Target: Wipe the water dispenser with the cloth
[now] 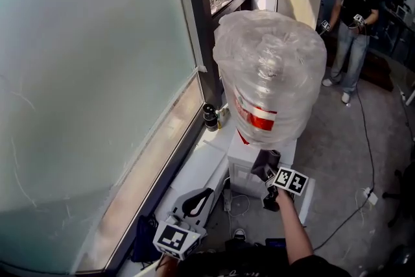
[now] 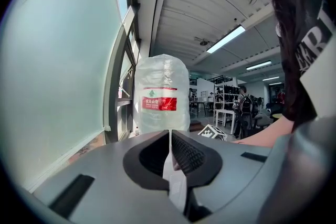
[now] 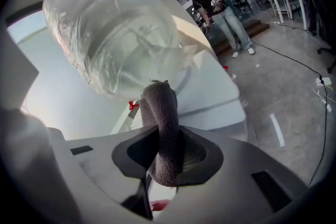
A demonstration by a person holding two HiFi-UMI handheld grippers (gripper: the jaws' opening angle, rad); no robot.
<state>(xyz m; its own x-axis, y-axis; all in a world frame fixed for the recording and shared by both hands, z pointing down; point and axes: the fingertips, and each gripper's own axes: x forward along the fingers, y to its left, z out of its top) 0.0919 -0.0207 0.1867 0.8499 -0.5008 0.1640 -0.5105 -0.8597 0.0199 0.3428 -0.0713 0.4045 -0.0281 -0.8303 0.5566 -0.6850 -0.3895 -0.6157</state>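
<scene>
The white water dispenser [image 1: 249, 173] stands by the window and carries a large clear bottle [image 1: 271, 71] wrapped in plastic, with a red label. My right gripper [image 1: 266, 170] is shut on a grey cloth [image 1: 264, 163], held against the dispenser's top just under the bottle. In the right gripper view the cloth [image 3: 161, 113] sticks up between the jaws, close to the bottle [image 3: 105, 29] and the white dispenser body [image 3: 210, 92]. My left gripper [image 1: 196, 202] hangs lower left, apart from the dispenser, jaws shut with nothing in them. Its own view shows the bottle [image 2: 161, 94] ahead.
A frosted glass pane [image 1: 84, 74] and a dark window frame [image 1: 198, 23] run along the left, with a sill [image 1: 152, 168] and a small dark bottle [image 1: 211, 117]. A person [image 1: 353, 16] stands at the back right. Cables [image 1: 353, 207] lie on the floor.
</scene>
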